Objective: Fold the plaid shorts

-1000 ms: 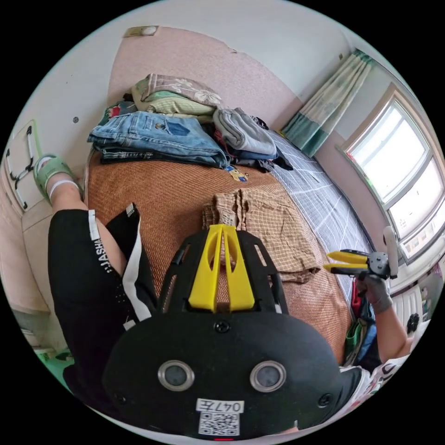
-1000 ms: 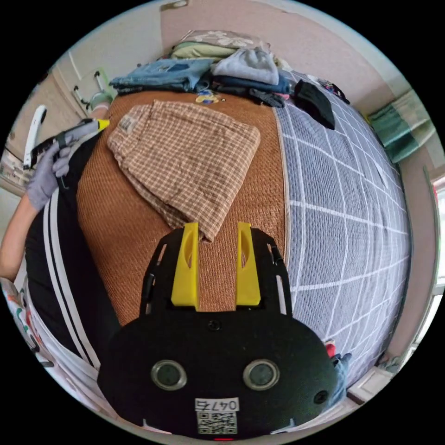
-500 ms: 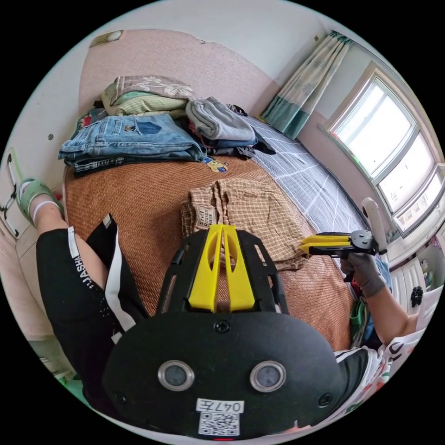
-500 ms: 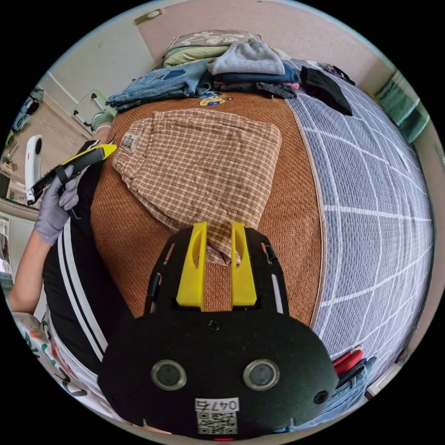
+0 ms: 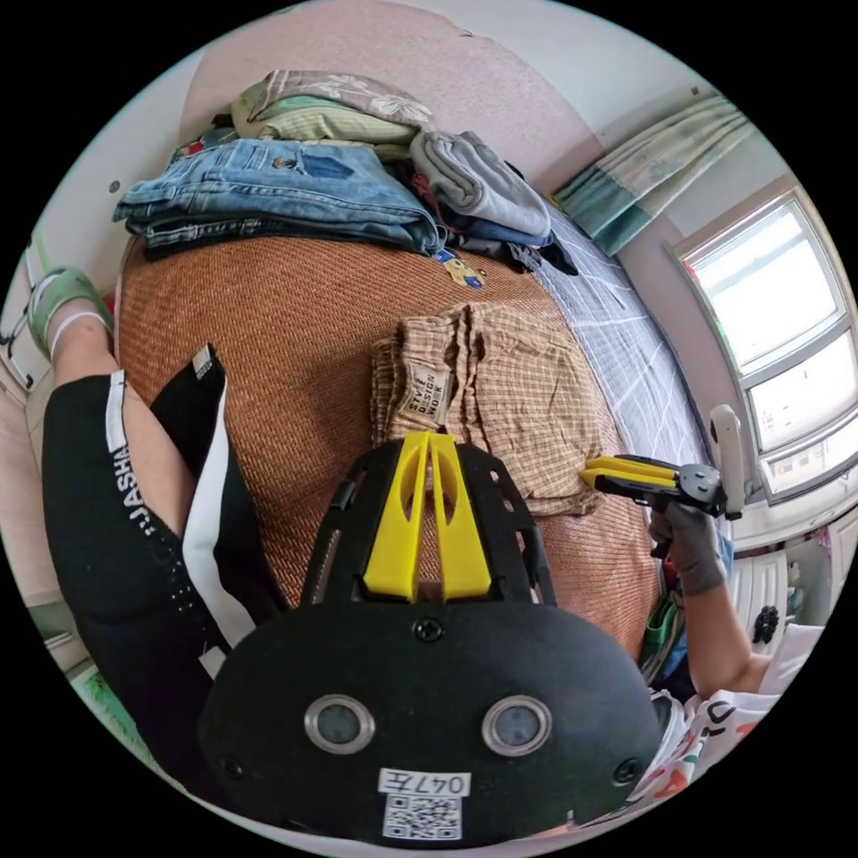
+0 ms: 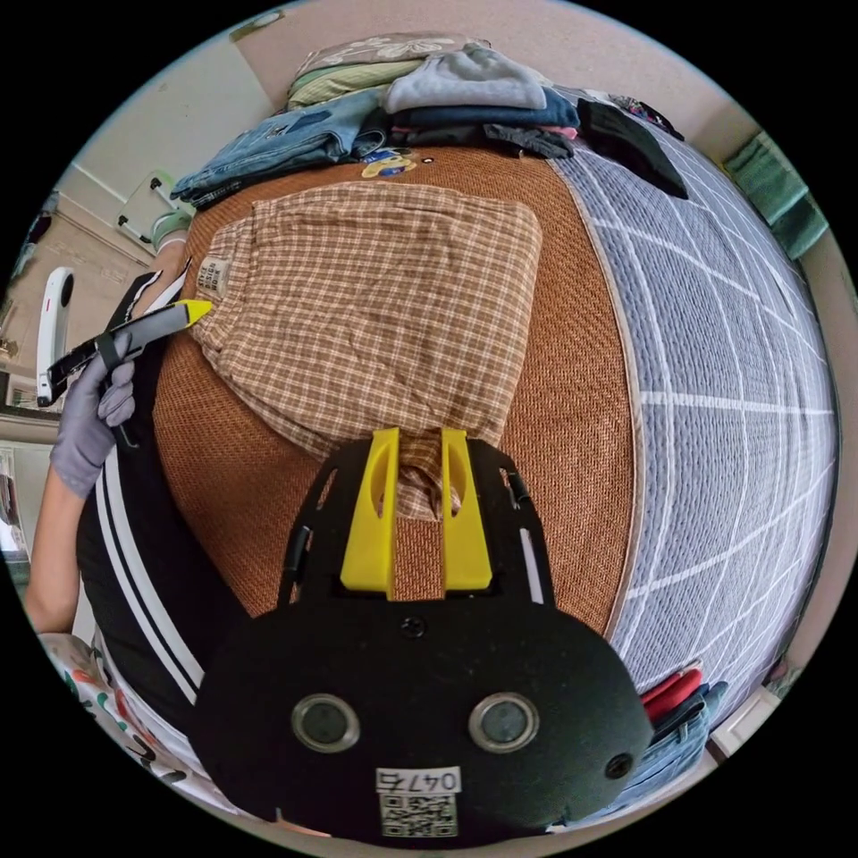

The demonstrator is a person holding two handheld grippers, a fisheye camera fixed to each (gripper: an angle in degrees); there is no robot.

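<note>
Plaid shorts (image 6: 375,295) lie flat on woven mat (image 6: 563,357), already doubled, waistband label toward you.
Since a second ago your right gripper (image 6: 420,442) has come down onto near hem corner; jaws narrowed, fabric bunched between them, grip looks started, full pinch uncertain.
Left gripper (image 5: 429,440) pressed together, empty, at waistband edge.
Judgement: next fold about to start.

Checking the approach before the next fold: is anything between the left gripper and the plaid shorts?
Nothing visible. The left gripper sits at the waistband edge of the plaid shorts, with bare woven mat around. The folded clothes pile lies well beyond.
</note>
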